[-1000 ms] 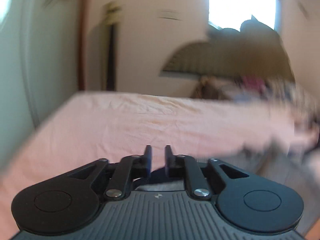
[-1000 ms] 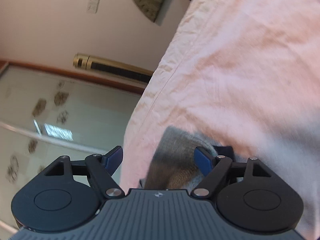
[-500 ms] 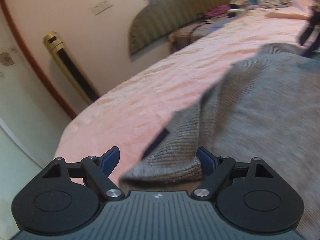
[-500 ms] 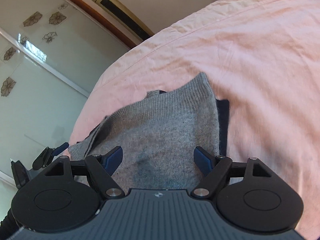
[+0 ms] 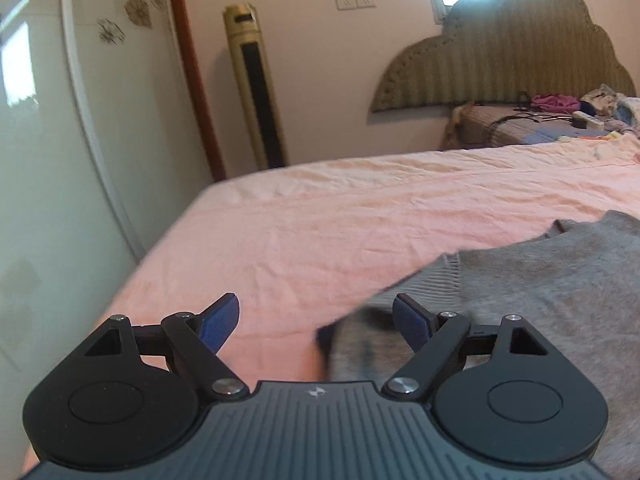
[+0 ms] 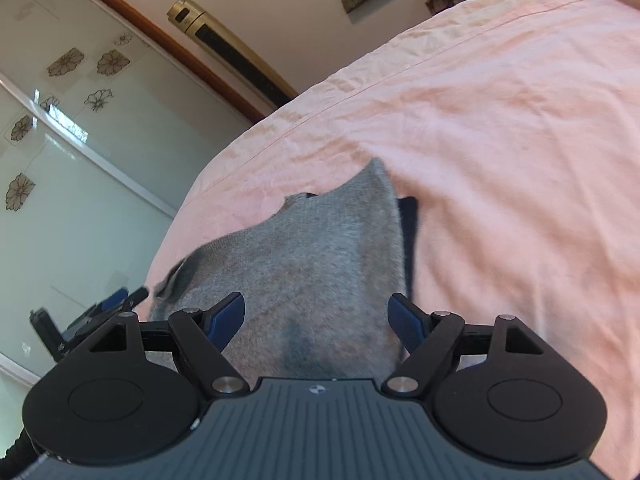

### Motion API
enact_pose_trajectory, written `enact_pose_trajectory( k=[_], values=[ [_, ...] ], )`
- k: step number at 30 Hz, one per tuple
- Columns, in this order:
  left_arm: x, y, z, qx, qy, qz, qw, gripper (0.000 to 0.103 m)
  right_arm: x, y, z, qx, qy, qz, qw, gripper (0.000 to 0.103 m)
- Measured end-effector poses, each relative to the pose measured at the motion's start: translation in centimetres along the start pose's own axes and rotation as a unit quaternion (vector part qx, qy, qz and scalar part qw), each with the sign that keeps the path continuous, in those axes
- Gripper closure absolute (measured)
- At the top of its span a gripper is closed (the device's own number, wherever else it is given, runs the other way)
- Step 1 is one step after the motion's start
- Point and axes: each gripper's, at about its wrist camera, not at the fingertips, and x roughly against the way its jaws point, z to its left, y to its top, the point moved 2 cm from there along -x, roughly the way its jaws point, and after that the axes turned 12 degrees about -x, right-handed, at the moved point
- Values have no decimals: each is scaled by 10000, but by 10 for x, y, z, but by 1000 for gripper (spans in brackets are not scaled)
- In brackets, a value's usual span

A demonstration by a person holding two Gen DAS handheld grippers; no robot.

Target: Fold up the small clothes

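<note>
Bedroom: pink wrinkled cotton bedsheet [image 5: 360,240] covers the bed; a tall cream tower fan [image 5: 256,92] stands by the wall well beyond both tools.
Garment: grey ribbed knit sweater [image 6: 312,260] lies spread on the sheet, directly ahead of and under the right tool, with a dark navy layer [image 6: 408,220] showing along its right edge.
Left hand-held gripper [image 5: 316,320]: jaws apart, nothing clamped; the sweater's hem corner sits just inside its right blue pad, loose.
Right hand-held gripper [image 6: 316,320]: jaws apart, hovering over the sweater's near portion, pads not pressing on it.
Step, as I judge it: between grips, lining up for the next fold.
Doing it well: pick 2 matching points on 1 edge, close each pad on both the grey and navy layers together, lift only enough to clear the sheet, and carry the edge straight across.
Watch for: soft knit stretches and sags, so uneven lifting would skew the fold; the sheet could get pinched along with it.
</note>
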Motion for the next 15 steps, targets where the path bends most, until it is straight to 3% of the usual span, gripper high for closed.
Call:
enact_pose_trajectory(
  k=[2,4,6,8,11,13,15],
  values=[
    [1,4,6,120,107,16,9999,19,3,0,-4,-7,-137,-10,9999,23],
    [1,11,7,339,-287,56,9990,19,4,2,-4,-30,-171,-59,9998,23],
    [-1,16,-12,-80,-884,105,9960,19,3,5,2,-35,-93,-120,9999,23],
    [-7,16,-50,-1014,-1036,200,9892,19,-4,9,13,6,50,-114,9999,22],
    [-23,13,-89,-2025,-611,301,9769,19,-22,13,28,92,119,-41,9999,20],
    [-40,17,-98,-2267,-263,295,9732,17,-35,14,36,144,124,55,9998,20],
    [-59,24,-92,-2130,166,426,9760,17,-45,12,42,212,124,146,9996,20]
  ],
)
